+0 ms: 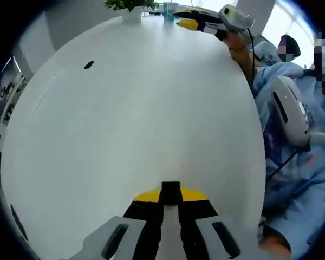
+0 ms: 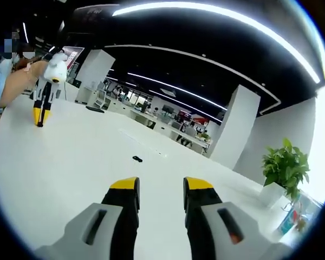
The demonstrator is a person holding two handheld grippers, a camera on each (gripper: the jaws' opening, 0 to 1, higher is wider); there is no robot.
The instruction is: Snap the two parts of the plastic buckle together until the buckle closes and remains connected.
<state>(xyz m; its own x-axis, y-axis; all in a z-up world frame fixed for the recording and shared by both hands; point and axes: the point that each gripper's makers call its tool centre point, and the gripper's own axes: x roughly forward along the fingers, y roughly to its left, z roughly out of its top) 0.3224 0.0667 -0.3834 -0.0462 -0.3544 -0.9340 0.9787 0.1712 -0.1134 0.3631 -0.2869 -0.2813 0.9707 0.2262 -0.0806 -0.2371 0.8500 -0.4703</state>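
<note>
A white table (image 1: 130,124) carries a small black buckle part (image 1: 89,65) near its far left edge; in the right gripper view that buckle part (image 2: 137,158) lies just ahead of my jaws. My left gripper (image 1: 170,197) is shut on a second black buckle part (image 1: 170,189), which sticks out between the yellow tips. In the right gripper view the left gripper (image 2: 40,120) hangs tips-down over the table at upper left, held by a hand. My right gripper (image 2: 161,189) stands open with nothing between its fingers. The right gripper (image 1: 185,19) reaches in at the far side of the table.
A potted plant (image 2: 284,168) in a white pot and a blue cup (image 2: 290,219) stand at one end of the table. A person in light blue clothes (image 1: 292,162) sits along the table's right edge. An office with desks lies beyond.
</note>
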